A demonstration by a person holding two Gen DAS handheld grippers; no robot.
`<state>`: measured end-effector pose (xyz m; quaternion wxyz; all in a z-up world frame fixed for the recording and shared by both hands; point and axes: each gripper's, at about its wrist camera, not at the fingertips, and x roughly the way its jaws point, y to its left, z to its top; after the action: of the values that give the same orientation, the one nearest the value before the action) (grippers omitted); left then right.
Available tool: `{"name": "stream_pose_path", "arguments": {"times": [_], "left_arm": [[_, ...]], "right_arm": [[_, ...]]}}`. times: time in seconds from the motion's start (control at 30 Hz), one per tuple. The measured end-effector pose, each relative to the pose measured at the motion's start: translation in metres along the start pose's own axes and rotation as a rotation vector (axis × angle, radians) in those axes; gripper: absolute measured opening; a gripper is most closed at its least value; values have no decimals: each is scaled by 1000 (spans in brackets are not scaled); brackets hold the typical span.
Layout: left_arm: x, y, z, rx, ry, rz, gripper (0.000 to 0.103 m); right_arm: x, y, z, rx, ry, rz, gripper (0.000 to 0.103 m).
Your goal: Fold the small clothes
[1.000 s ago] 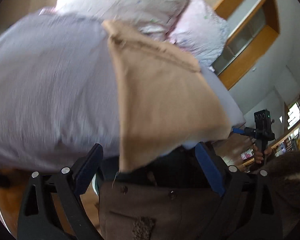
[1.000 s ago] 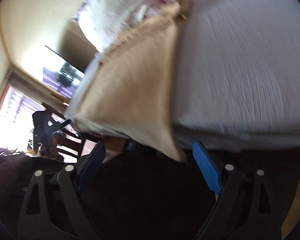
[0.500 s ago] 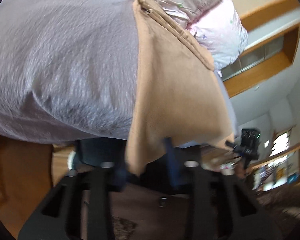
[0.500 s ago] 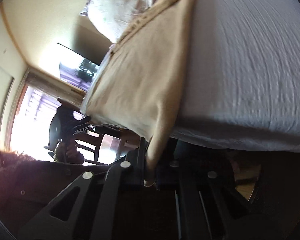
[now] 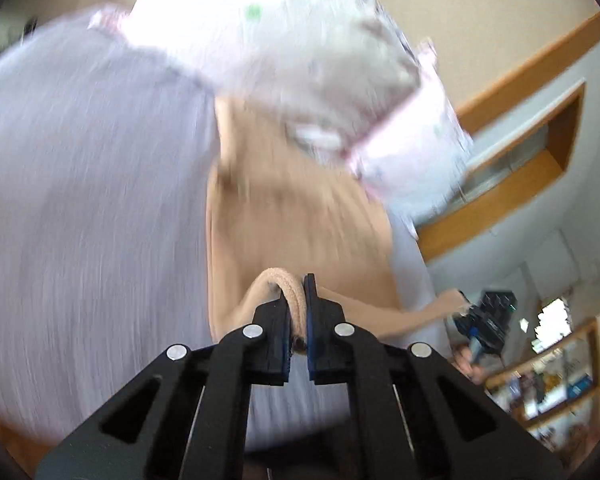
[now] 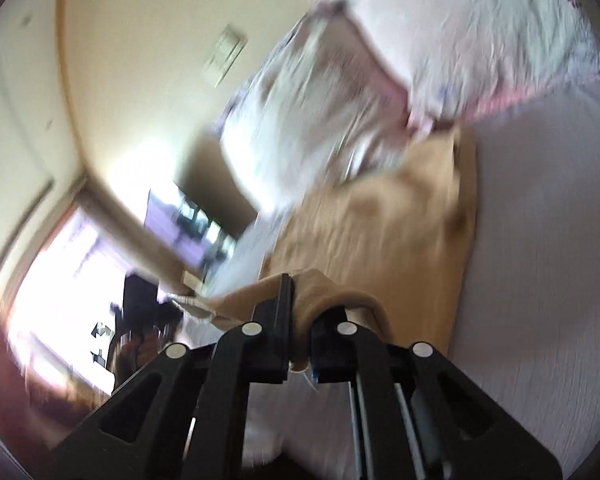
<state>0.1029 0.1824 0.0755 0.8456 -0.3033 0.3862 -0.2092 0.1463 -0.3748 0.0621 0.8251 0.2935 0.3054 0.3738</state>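
Two grippers: both clamped on one tan cloth, both frames motion-blurred.
Left gripper (image 5: pixel 297 300): bottom centre of left view, jaws nearly together, a rolled edge of the cloth pinched between the pads.
Right gripper (image 6: pixel 300 308): bottom centre of right view, jaws narrow, a bunched corner of the cloth squeezed between them; loose thread hangs below the pads.
Cloth (image 5: pixel 296 216): tan, small, lying mostly flat on the bed, centre of left view; near edge lifted into the left gripper. In right view (image 6: pixel 384 236) it sits centre to centre right, running from the pillow down to the jaws.
Bed (image 5: pixel 92 200): pale lilac sheet, fills the left half of left view; in right view (image 6: pixel 540 260) fills the right side.
Pillow (image 5: pixel 300 52): white with small print and pink trim, upper centre of left view, touching the far end of the cloth; in right view (image 6: pixel 440 40) upper right.
Other gripper seen from left view (image 5: pixel 488 316): dark body at lower right, holding the far corner of the cloth; hand under it blurred.
Shelf (image 5: pixel 552 380): lower right of left view, contents too blurred to tell.
Window (image 6: pixel 60 280): bright, lower left of right view.
Wall trim (image 5: pixel 520 184): wooden, right side of left view.
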Motion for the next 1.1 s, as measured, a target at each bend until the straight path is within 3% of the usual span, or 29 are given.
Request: {"name": "stream_pose_path", "arguments": {"times": [0.1,0.23,0.43,0.53,0.63,0.7,0.73,0.77,0.87,0.9,0.93,0.97,1.0,1.07,1.1], "left_arm": [[54,6,68,-28,-28,66,5],[131,30,132,-87,4,152,5],[176,61,162,-201,29,166,5],[180,77,165,-279,18,112,5],[185,93,166,-359,36,72,5],[185,99,167,-398,30,39,6],[184,101,167,-410,23,25,6],[181,103,166,-424,16,6,6],[171,104,165,-431,-1,-22,8],[166,103,166,-421,-23,-10,13],[157,103,168,-406,-66,-1,38],[143,101,169,-384,-140,6,74],[135,101,171,-368,-184,19,86],[126,98,174,-324,-213,53,88],[129,95,173,-309,-163,45,87]], "right_arm": [[45,-34,54,146,-67,-66,7],[113,-97,94,316,-47,-202,7],[145,-147,118,501,-72,-230,7],[160,-155,129,513,-67,-273,10],[167,-165,132,554,-84,-312,46],[168,-169,138,568,-109,-312,55],[168,-170,141,563,-117,-317,64],[167,-169,144,548,-121,-322,69],[165,-155,151,477,-102,-340,72],[163,-144,150,440,-95,-323,73],[161,-136,146,412,-86,-309,77],[161,-127,143,378,-74,-296,79],[161,-117,138,344,-63,-279,80],[170,-110,133,311,-16,-271,82],[177,-110,133,309,4,-272,82]]}}
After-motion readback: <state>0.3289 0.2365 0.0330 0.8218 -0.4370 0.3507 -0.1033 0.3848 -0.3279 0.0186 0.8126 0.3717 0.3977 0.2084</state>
